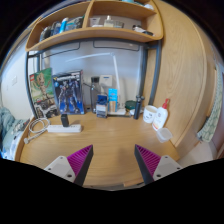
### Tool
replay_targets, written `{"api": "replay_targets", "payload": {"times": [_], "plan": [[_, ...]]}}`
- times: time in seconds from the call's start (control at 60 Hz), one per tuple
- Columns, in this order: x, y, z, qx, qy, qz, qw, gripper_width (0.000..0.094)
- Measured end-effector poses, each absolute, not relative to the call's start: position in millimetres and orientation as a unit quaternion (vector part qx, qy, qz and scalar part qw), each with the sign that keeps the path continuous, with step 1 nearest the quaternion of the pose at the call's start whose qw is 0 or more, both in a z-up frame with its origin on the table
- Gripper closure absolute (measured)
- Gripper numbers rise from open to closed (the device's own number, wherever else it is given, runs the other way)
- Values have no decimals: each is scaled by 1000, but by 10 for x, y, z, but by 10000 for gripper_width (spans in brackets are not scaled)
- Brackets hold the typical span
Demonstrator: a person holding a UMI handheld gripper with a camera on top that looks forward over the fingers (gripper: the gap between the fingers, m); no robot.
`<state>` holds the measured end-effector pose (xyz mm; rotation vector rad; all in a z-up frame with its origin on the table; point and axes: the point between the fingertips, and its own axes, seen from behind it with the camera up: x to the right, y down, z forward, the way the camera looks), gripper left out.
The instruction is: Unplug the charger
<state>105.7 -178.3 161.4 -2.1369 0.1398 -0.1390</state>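
Above the counter (100, 135), the open, empty tool (113, 160) should approach the strip (65, 127) squarely, gripping the charger body, not its cord.

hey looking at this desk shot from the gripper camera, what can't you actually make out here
- Charger: in the gripper view, the white power strip on the desk is too small to show what is plugged in.
- Shelf: its items are too small to identify.
- Posters: print unreadable.
- White thing beyond the open gripper: shape unclear.
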Motion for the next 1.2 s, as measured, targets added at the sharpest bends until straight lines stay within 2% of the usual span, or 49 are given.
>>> {"api": "replay_targets", "payload": {"times": [0.133, 0.25, 0.35, 0.533, 0.767, 0.85, 0.867, 0.983, 1.2], "plan": [[693, -1717, 1319, -886, 31, -42, 461, 91], [85, -1461, 911, -895, 6, -20, 446, 89], [-412, -1193, 677, -893, -19, 0, 449, 82], [-1091, -384, 454, -879, -36, 9, 476, 84], [-1198, 769, 349, -861, -3, -15, 509, 130], [-1210, 1013, 320, -858, 3, -16, 514, 231], [-1220, 1049, 332, -855, 4, -14, 518, 211], [-1215, 1185, 402, -845, -1, -24, 535, 716], [-1233, 1187, 367, -853, 3, -9, 521, 802]]}}
